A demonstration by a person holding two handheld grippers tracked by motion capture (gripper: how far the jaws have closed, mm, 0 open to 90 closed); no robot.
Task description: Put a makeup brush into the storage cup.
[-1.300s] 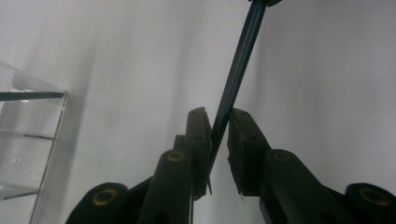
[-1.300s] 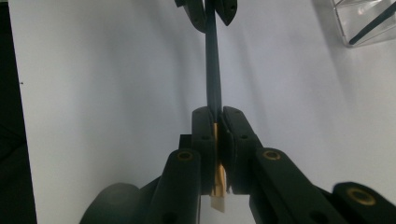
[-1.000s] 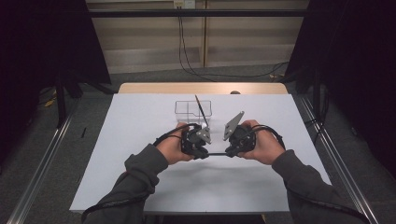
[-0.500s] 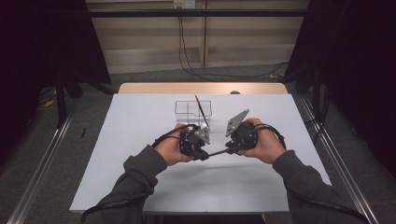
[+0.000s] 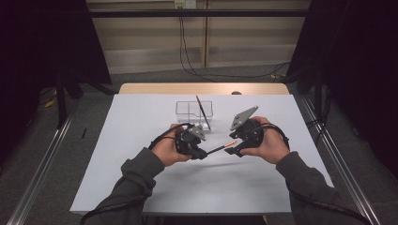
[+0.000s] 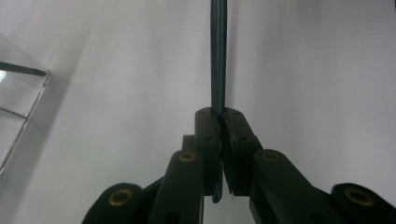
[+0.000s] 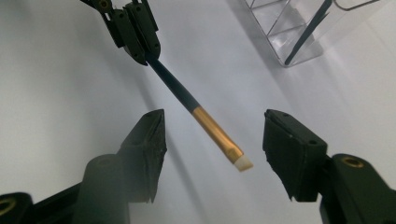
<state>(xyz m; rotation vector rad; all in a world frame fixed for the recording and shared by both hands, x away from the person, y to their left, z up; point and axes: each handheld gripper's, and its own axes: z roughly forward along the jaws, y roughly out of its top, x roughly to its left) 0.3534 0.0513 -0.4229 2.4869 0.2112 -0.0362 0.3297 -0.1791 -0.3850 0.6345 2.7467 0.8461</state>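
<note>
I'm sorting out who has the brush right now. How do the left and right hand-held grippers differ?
The left hand-held gripper is shut on the brush's dark handle; the right hand-held gripper stands open, its jaws having just been opening, with the gold ferrule and white tip between them untouched. In the high view the left sits nearer the clear organizer than the right. Both have black jaws and hover over the white table.

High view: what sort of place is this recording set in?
Probably a lab or workshop recording station, not a home. A white-covered table stands between metal frame rails, cables hang down the back wall, and dark curtains close off both sides.
</note>
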